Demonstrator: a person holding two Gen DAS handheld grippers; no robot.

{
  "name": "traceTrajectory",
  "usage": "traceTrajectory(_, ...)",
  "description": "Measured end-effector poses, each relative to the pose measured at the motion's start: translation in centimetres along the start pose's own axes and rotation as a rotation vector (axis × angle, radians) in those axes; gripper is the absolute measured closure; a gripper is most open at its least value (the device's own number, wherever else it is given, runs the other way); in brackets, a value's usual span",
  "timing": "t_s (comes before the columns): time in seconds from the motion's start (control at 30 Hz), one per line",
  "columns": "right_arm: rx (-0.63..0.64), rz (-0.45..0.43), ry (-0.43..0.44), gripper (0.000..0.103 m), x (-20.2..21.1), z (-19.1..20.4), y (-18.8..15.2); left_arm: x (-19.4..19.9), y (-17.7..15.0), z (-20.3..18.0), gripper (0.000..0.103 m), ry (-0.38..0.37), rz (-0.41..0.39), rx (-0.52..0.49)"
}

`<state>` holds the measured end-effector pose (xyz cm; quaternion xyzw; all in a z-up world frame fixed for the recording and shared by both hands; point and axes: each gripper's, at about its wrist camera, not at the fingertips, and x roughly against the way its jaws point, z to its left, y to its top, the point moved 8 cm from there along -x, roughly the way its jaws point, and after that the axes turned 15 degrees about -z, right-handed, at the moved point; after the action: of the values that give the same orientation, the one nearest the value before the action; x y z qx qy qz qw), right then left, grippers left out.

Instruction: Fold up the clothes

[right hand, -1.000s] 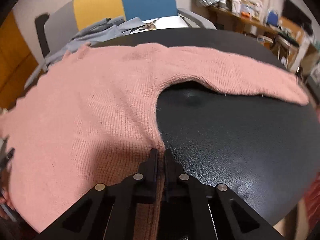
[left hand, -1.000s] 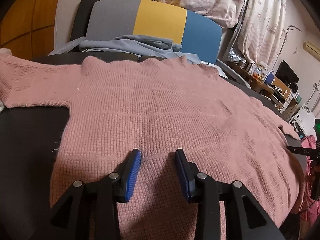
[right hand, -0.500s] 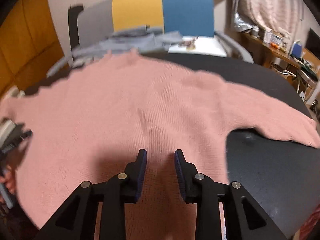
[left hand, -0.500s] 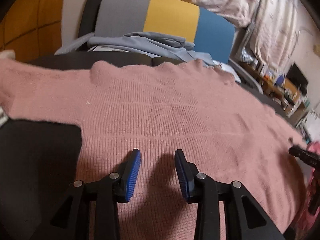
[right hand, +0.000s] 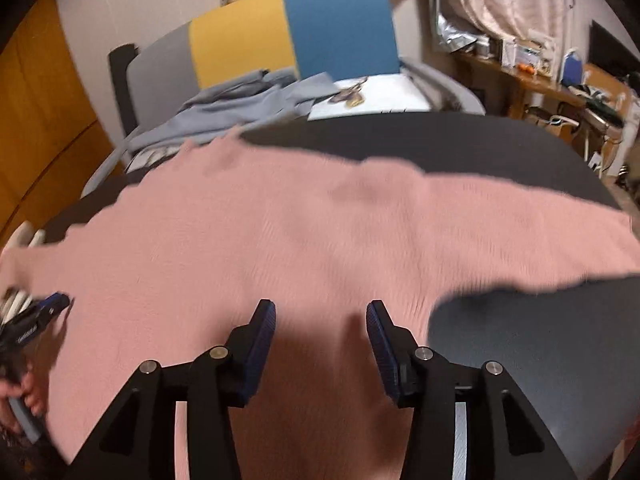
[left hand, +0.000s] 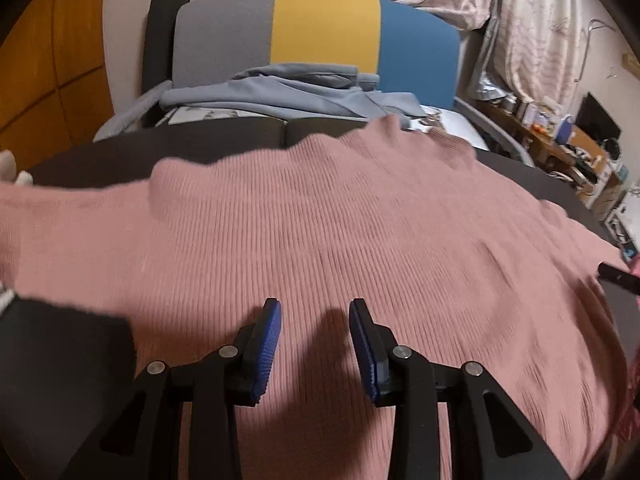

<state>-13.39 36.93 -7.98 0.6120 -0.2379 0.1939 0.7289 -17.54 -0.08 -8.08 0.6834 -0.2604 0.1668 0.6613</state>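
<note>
I am looking down at a pink ribbed knit sweater (left hand: 340, 240) lying spread flat across the black leather-look worktop (right hand: 540, 352), one sleeve reaching toward each side. My left gripper (left hand: 315, 312) is hovering over the sweater's body, its jaws standing apart with nothing between them. My right gripper (right hand: 321, 312) is hanging above the knit near the armpit; its jaws have just been opening and are gaping empty. A grey, yellow and blue padded chair (left hand: 320, 36) is carrying crumpled pale-blue clothing (left hand: 288, 88) behind the worktop.
</note>
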Motion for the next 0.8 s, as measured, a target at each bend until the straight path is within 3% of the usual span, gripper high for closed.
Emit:
traceTrajectory(0.07,0.029,-0.001,-0.034,0.058,-1.8,-0.4,1.3,-1.7,0.6,0.1,0.068,0.032,0.016,-0.009)
traceTrajectory(0.13,0.065,0.012,-0.040,0.072,-4.7,-0.1,2.4,-3.2,1.0,0.3,0.067,0.055,0.016,-0.017)
traceTrajectory(0.17,0.083,0.018,-0.044,0.074,-5.8,-0.1,2.8,-3.7,1.1,0.5,0.067,0.059,0.006,-0.015)
traceTrajectory(0.3,0.147,0.025,-0.086,0.073,-9.5,0.0,4.2,-4.1,1.1,1.1,0.065,0.023,-0.017,0.027)
traceTrajectory(0.37,0.153,0.089,-0.172,0.073,-11.7,-1.6,3.5,-4.2,1.0,1.4,0.065,0.000,-0.019,0.059)
traceTrajectory(0.43,0.097,0.042,-0.191,0.072,-11.8,-2.9,3.8,-4.2,0.9,1.3,0.065,0.005,-0.019,0.052)
traceTrajectory(0.57,0.041,0.036,-0.195,0.072,-10.7,-2.6,4.3,-4.2,0.9,0.8,0.065,0.037,-0.025,0.010)
traceTrajectory(0.63,0.038,-0.005,-0.118,0.072,-9.2,-0.5,4.5,-4.2,0.9,0.7,0.065,0.043,-0.026,0.003)
traceTrajectory(0.8,0.073,0.024,-0.083,0.070,-8.2,2.1,2.4,-4.2,0.8,0.9,0.065,0.030,-0.027,0.022)
